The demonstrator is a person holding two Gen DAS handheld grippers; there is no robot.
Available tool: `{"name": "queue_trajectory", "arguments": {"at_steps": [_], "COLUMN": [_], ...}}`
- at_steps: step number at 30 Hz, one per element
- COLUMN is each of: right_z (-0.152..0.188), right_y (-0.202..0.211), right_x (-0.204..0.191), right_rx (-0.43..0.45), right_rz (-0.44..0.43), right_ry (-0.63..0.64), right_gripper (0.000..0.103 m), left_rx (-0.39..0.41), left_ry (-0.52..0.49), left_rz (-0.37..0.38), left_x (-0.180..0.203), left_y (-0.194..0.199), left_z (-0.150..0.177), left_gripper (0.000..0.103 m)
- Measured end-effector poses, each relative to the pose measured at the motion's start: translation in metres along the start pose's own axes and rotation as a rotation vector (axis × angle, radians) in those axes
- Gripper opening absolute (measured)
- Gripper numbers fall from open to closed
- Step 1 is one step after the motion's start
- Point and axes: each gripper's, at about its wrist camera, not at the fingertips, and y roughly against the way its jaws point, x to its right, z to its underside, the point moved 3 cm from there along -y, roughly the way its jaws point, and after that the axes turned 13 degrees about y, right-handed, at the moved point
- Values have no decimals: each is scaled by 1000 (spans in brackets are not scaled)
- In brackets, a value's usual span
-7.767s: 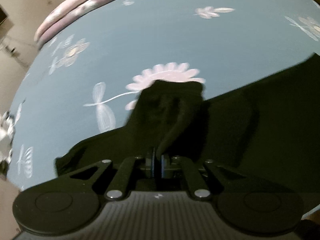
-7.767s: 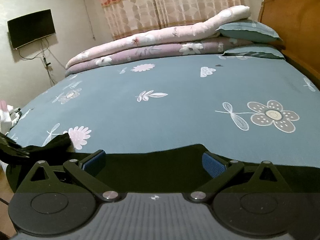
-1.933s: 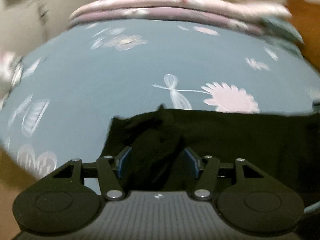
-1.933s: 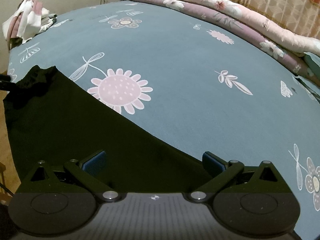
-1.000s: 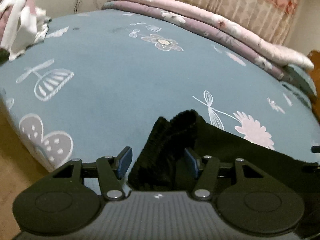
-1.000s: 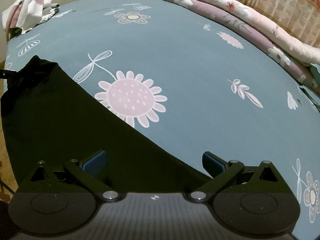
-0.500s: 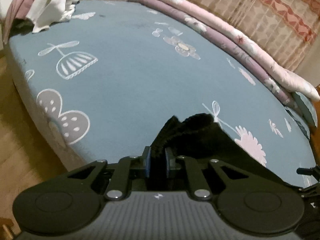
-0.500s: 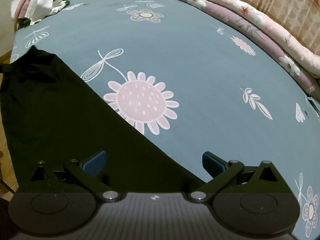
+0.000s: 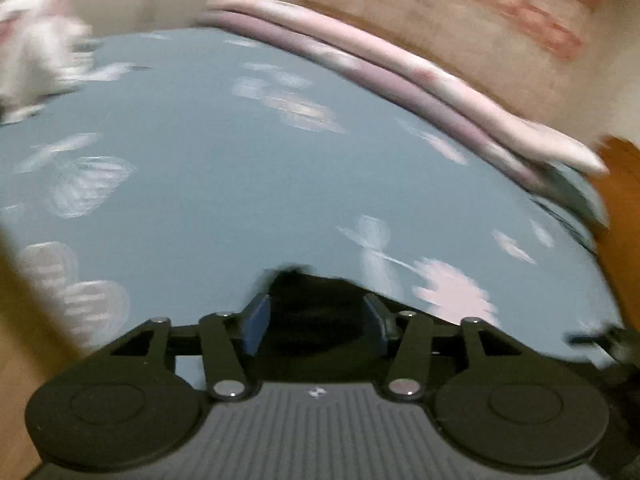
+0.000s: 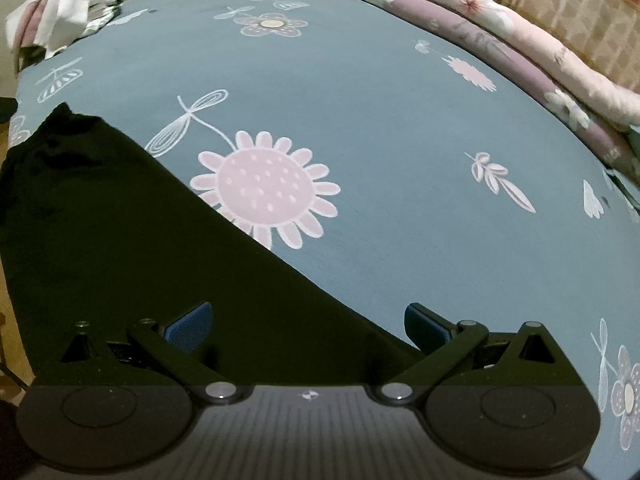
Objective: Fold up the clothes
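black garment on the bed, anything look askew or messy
The black fabric garment lies mostly flat on the blue flower-print bedsheet, but its far corner is bunched and wrinkled. A crumpled pile of white and pink clothes sits at the bed's far edge.

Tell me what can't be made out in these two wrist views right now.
- Left wrist view: motion blur smears the bedsheet prints and white clothes pile.
- Right wrist view: the black garment runs under the right gripper body and past the left edge, so its type and full outline stay unknown.
- Left gripper opening; garment contact unclear.
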Motion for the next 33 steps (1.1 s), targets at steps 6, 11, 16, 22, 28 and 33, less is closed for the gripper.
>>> {"name": "queue_trajectory", "arguments": {"at_steps": [6,11,16,22,28,33], "right_z": [15,40,58,91,127,149], "right_y": [6,8,16,25,31,22], "right_x": [0,13,24,38,44,31], "right_rx": [-14,-50,-41,-52,-65,-101], "right_rz": [21,54,66,80,76,50], "right_ry": [-23,-96,-142,-187,-207,-215], "right_gripper": [103,103,103,103,103,103], "left_rx": [-99,-83,-115,-190,-235,-240], "left_ry": [-78,-64,-175,-309,-379,-434], "left_rz": [-17,-145,-80,-2,-81,-136], "left_x": [14,-7,38,85,92,86], "left_y": [-72,-84,-76,-78,-84,-87], "left_z": [15,10,23,70,102,118], "left_gripper": [52,52,65,70,70,86]}}
